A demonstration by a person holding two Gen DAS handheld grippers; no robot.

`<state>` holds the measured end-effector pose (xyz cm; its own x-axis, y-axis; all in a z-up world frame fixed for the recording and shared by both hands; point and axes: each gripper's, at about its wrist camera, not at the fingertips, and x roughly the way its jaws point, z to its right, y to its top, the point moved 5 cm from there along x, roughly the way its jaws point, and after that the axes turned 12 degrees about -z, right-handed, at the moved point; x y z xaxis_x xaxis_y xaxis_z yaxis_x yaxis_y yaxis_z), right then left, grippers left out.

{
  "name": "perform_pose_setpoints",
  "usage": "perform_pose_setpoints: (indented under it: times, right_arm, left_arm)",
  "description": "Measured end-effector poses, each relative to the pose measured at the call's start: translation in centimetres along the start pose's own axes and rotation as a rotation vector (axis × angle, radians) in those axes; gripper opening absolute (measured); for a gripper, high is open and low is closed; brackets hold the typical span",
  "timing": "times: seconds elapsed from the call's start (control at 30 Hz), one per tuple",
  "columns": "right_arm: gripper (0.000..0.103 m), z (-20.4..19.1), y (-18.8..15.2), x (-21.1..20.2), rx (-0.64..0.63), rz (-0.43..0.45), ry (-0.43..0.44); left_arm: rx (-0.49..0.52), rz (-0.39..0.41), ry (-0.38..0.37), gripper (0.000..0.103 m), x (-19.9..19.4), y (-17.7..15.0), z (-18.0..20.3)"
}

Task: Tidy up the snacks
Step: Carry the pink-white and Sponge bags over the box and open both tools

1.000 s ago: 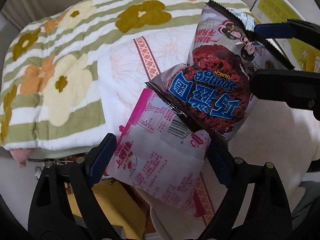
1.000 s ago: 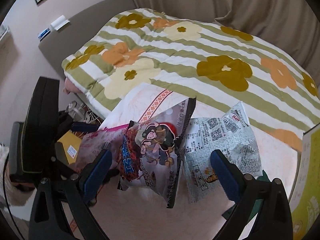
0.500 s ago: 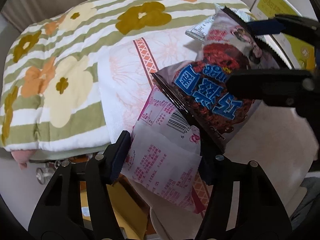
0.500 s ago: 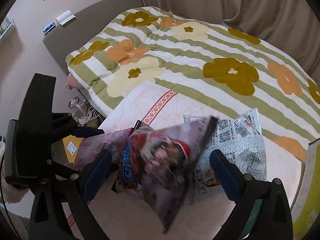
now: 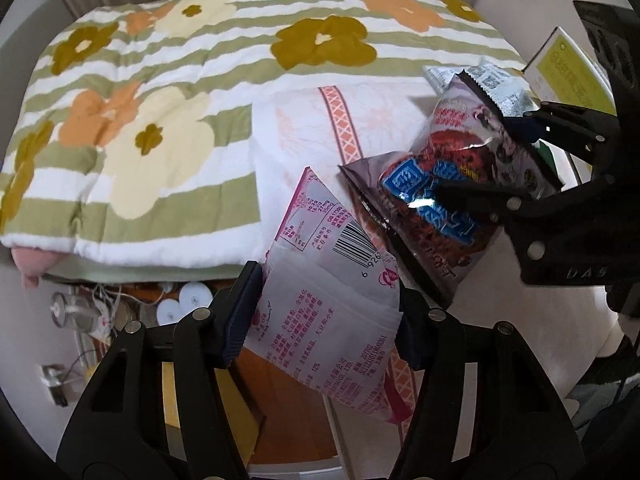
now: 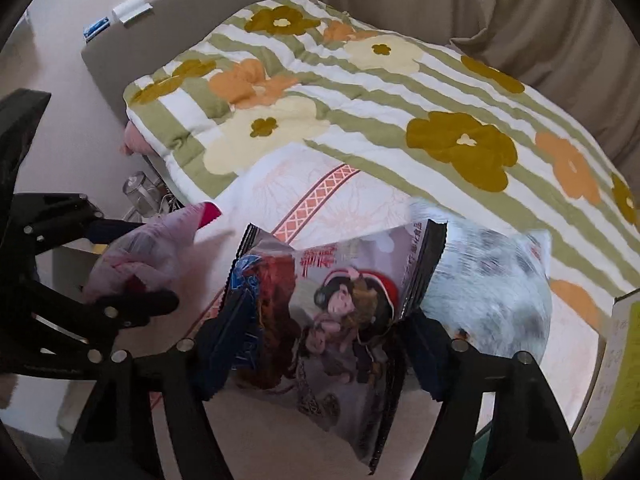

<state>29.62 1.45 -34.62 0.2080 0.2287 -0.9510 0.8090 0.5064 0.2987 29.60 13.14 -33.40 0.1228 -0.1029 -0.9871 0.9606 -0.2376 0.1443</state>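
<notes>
A pink snack packet (image 5: 328,300) with a barcode is pinched between the pads of my left gripper (image 5: 324,320), lifted off the white cloth. The right wrist view shows the same packet (image 6: 136,256) and left gripper (image 6: 128,264) at the left. A dark purple snack bag (image 6: 340,300) with blue lettering and a cartoon figure sits between the fingers of my right gripper (image 6: 320,352). Its jaws are closing and the pads press into the crumpled bag. That bag (image 5: 440,200) and right gripper (image 5: 496,160) show at the right of the left wrist view. A grey-white packet (image 6: 488,280) lies behind it.
A green-striped floral quilt (image 5: 168,128) covers the bed, with a white cloth (image 5: 304,128) with an orange band on top. A yellow-green box (image 5: 568,68) stands at the right. A glass jar (image 5: 68,312) and cables fill the gap beside the bed. Curtains (image 6: 480,4) hang behind.
My left gripper has shut on the pink packet and raised it slightly. My right gripper's fingers have drawn in around the dark bag, which has tipped and crumpled.
</notes>
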Motion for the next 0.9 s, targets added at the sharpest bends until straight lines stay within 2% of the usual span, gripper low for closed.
perform_pose_setpoints:
  times: [0.1,0.3,0.57,0.77,0.9]
  right_arm:
    - [0.061,-0.3,0.0,-0.3,-0.023,0.014,-0.013]
    - [0.060,-0.8,-0.4,-2.3,-0.012,0.059,-0.022]
    - [0.060,0.7,-0.9,-9.4,0.098,0.179,-0.038]
    - [0.060,3.5,-2.6,-15.8,0.187,0.268,-0.072]
    - [0.060,6.8,-5.1,-20.1,0.248,0.317,-0.105]
  left_arm:
    - [-0.008,0.005,-0.011,0.056,-0.1,-0.3,-0.1]
    - [-0.020,0.035,0.001,0.056,-1.9,-0.4,-0.4]
    - [-0.003,0.118,0.021,0.056,-6.9,0.6,0.3]
    - [0.036,0.199,0.019,0.056,-11.6,2.8,3.6]
    - [0.091,0.259,0.026,0.056,-14.4,5.0,8.0]
